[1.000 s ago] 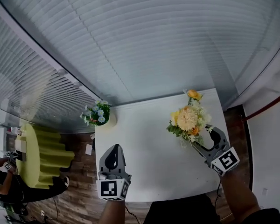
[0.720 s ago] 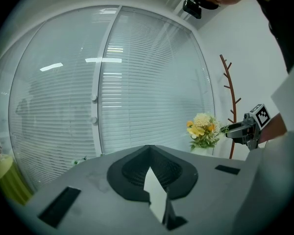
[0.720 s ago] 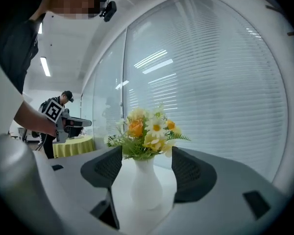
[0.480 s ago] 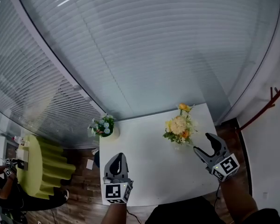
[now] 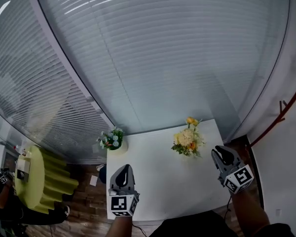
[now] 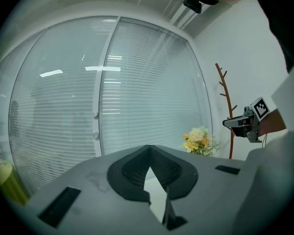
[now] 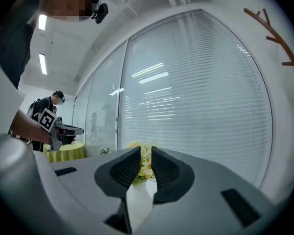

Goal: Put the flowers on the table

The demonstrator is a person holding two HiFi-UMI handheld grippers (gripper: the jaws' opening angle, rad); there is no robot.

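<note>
Change since earlier: the right gripper (image 5: 218, 153) has backed off from the yellow flowers (image 5: 187, 140), which it bracketed with wide jaws a second ago; the bouquet now sits farther from it.
Right gripper: jaws closing, only a narrow slot left between the pads; nothing is in that slot, and the blooms show beyond it, not inside it.
Left gripper (image 5: 122, 170): jaws together at the tips, empty, hovering over the near-left part of the table (image 5: 158, 172).
Flowers: upright in a white vase (image 7: 138, 199) on the far-right part of the white table, free of both grippers.
Key relation: the bouquet lies ahead and slightly left of the right gripper, near but apart; its long axis is vertical, stems down, blooms up. The right gripper is much the nearer of the two; the left is well apart, across the tabletop.
Other item: a small pot of blue flowers (image 5: 112, 138) at the far-left corner, untouched.
Task stage, as judged: the placing looks finished; any further pull-back should run straight away from the vase so it is not tipped.
</note>
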